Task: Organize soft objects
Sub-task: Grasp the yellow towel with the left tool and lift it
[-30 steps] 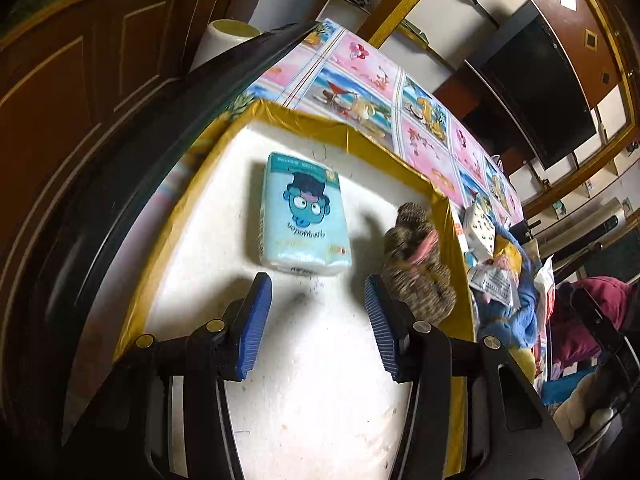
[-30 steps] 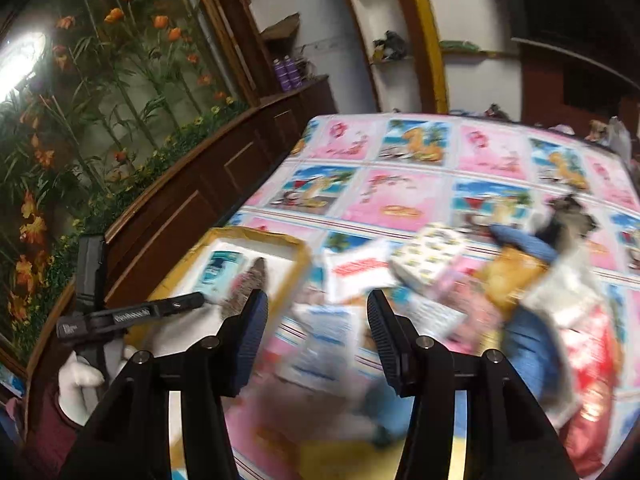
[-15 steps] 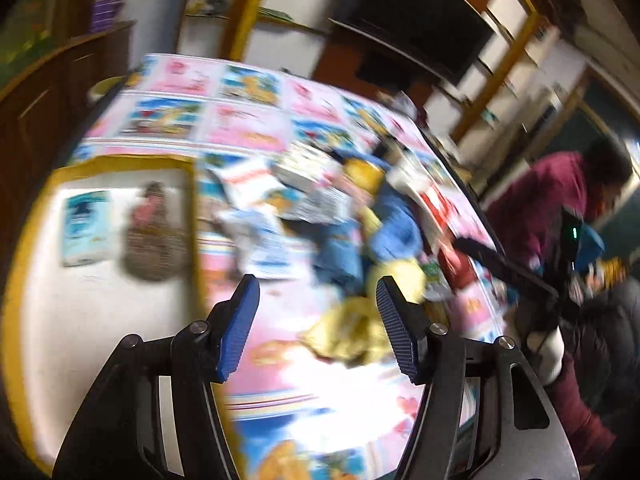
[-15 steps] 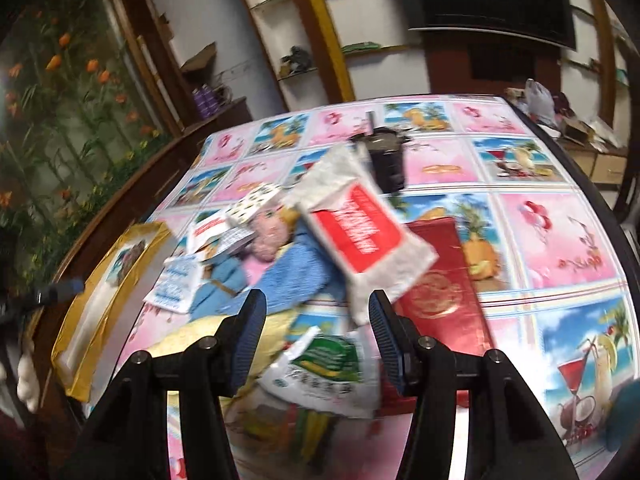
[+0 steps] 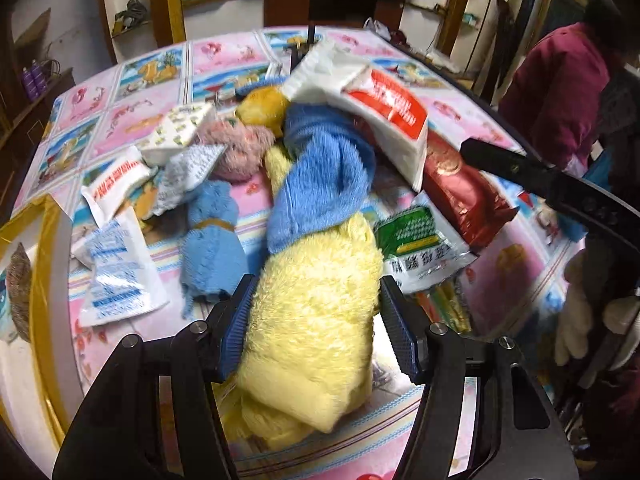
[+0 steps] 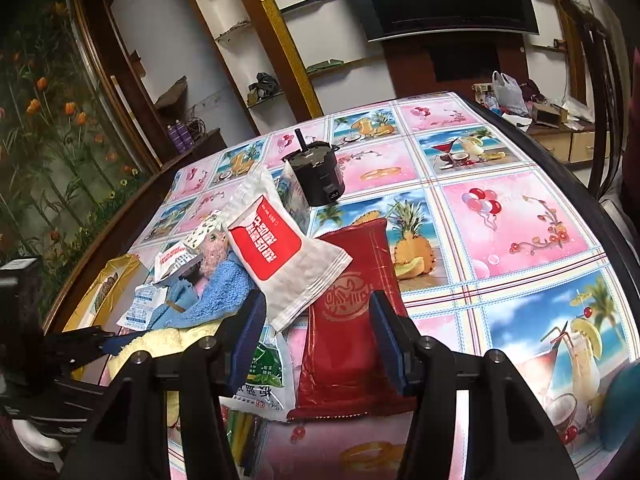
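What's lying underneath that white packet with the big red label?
The white packet rests on a blue fluffy towel and overlaps the top of a red foil bag. Whatever else lies directly beneath it is covered.

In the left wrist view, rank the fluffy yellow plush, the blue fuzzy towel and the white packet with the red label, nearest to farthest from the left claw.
1. Fluffy yellow plush, between the left claw's fingers.
2. Blue fuzzy towel, draped just beyond it.
3. White packet with the red label, farthest, upper right.

The heap on the worktop [image 5: 224,56] is viewed steeply and closely from the left wrist; from the right wrist it is viewed more shallowly. The red pouch [image 5: 460,188] and yellow plush [image 6: 160,340] are shared.
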